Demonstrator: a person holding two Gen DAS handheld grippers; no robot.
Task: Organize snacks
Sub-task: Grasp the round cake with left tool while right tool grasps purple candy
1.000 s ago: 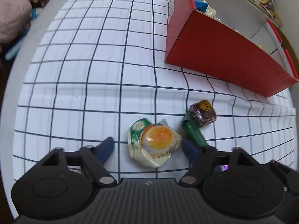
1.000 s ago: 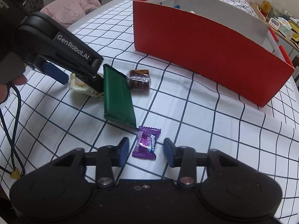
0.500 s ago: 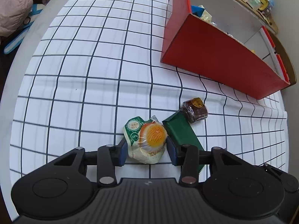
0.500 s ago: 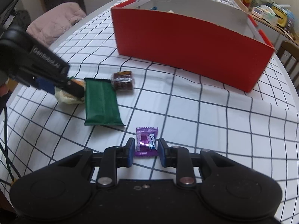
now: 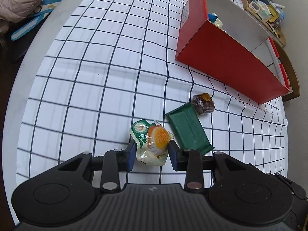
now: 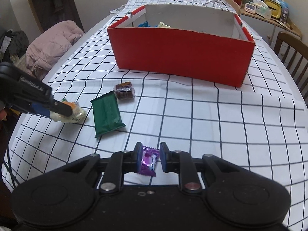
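My left gripper (image 5: pixel 152 152) is shut on a clear-wrapped snack with a green label and an orange centre (image 5: pixel 152 140), lifted above the checked tablecloth; both also show in the right wrist view, gripper (image 6: pixel 63 111) and snack (image 6: pixel 77 113). My right gripper (image 6: pixel 149 158) is shut on a purple candy (image 6: pixel 148 160), raised off the cloth. A green wafer pack (image 5: pixel 187 128) (image 6: pixel 106 113) and a brown wrapped cake (image 5: pixel 203 104) (image 6: pixel 124 90) lie on the table. The red box (image 6: pixel 181 57) (image 5: pixel 227 63) stands beyond, with a few snacks inside.
A pink jacket (image 6: pixel 52 46) lies on a chair at the table's left edge. A wooden chair (image 6: pixel 290 52) stands right of the box. A shelf with clutter (image 6: pixel 263 5) is at the back right. The checked cloth (image 6: pixel 221 127) covers the table.
Both grippers have closed on their snacks and lifted them off the table. The views have pulled back and up, and the box shows more of its inside.
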